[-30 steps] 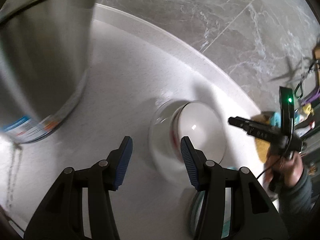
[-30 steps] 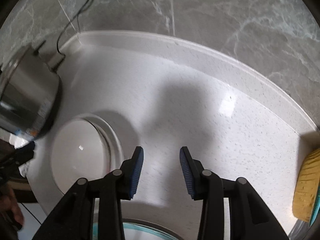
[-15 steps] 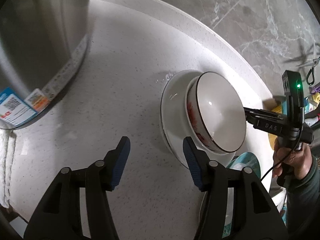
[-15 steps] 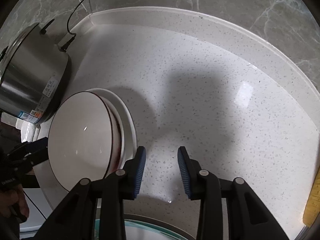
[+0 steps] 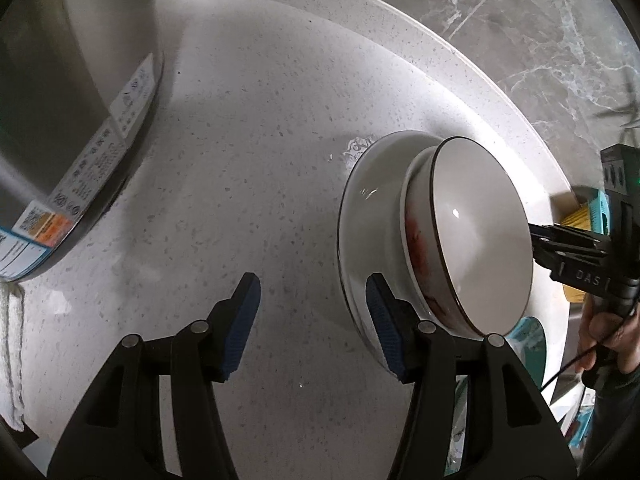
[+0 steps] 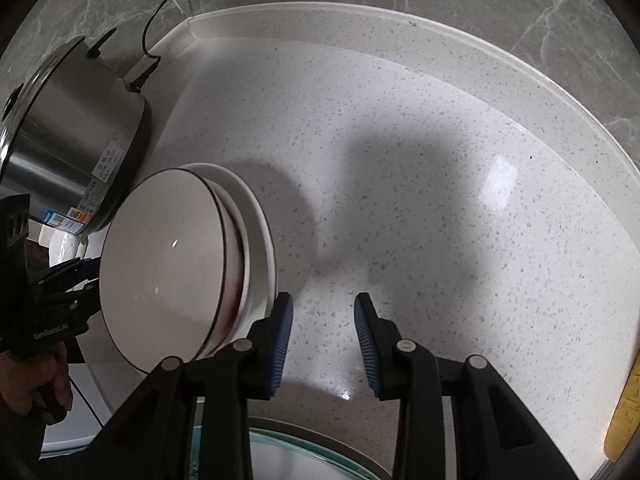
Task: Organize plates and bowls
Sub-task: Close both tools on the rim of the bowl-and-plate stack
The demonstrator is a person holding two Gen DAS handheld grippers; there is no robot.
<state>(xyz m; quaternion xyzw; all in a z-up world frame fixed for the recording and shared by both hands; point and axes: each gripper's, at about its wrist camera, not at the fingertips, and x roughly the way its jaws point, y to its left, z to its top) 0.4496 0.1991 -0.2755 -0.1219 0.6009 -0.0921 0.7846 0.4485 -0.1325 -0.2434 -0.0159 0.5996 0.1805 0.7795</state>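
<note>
A white bowl (image 5: 480, 232) with a dark rim and red marks on its outside sits nested in a wider white dish (image 5: 368, 208) on the speckled counter. My left gripper (image 5: 312, 292) is open just left of this stack, nothing between its pads; its right finger (image 5: 380, 312) is close to the dish's edge. In the right wrist view the same bowl (image 6: 160, 264) and dish (image 6: 260, 232) lie left of my right gripper (image 6: 322, 312), which is open over bare counter. Each gripper shows in the other's view, the right gripper (image 5: 534, 244) and the left gripper (image 6: 90, 280), on opposite sides of the bowl.
A steel pot (image 6: 72, 140) with labels and a power cord stands at the left against the marble wall. A teal-rimmed glass plate (image 6: 300, 444) lies under my right gripper near the front edge. A yellow object (image 6: 624, 412) is at the far right, a white cloth (image 5: 10, 352) at the far left.
Both grippers have sunk toward the counter and tipped further down. The bowl stack has gone from blurred to sharp and now looms larger beside each gripper.
</note>
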